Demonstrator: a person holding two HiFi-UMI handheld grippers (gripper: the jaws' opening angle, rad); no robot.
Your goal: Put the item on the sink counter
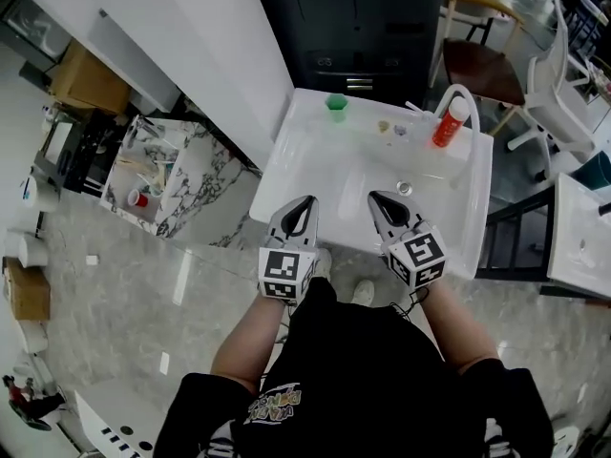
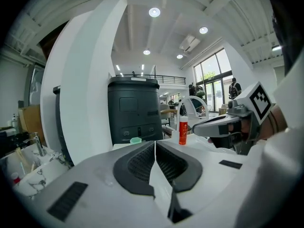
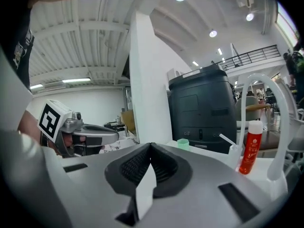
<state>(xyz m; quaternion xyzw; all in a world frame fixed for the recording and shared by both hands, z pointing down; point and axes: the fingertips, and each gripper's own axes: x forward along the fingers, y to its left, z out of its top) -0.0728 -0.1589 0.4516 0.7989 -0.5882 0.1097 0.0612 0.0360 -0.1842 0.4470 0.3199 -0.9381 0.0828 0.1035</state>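
Observation:
A white sink (image 1: 286, 151) stands in front of me, with a counter ledge along its back. On that ledge are a green cup (image 1: 336, 106), two small pieces (image 1: 391, 128) and a red bottle (image 1: 449, 122) beside the white arched faucet (image 1: 460, 93). Over the basin's near rim hover my left gripper (image 1: 306, 202) and right gripper (image 1: 375, 198), side by side. Each has its jaws pressed together and holds nothing. The left gripper view shows its shut jaws (image 2: 155, 144), the cup (image 2: 136, 140) and the bottle (image 2: 183, 130). The right gripper view shows its shut jaws (image 3: 150, 146), the cup (image 3: 183, 144) and the bottle (image 3: 249, 149).
A dark cabinet (image 1: 368, 22) stands right behind the sink, with a white pillar (image 1: 191, 27) to its left. A cluttered marble table (image 1: 162, 175) is on the left. Chairs (image 1: 482, 60) and a white table (image 1: 582, 237) are on the right. A drain (image 1: 404, 188) sits in the basin.

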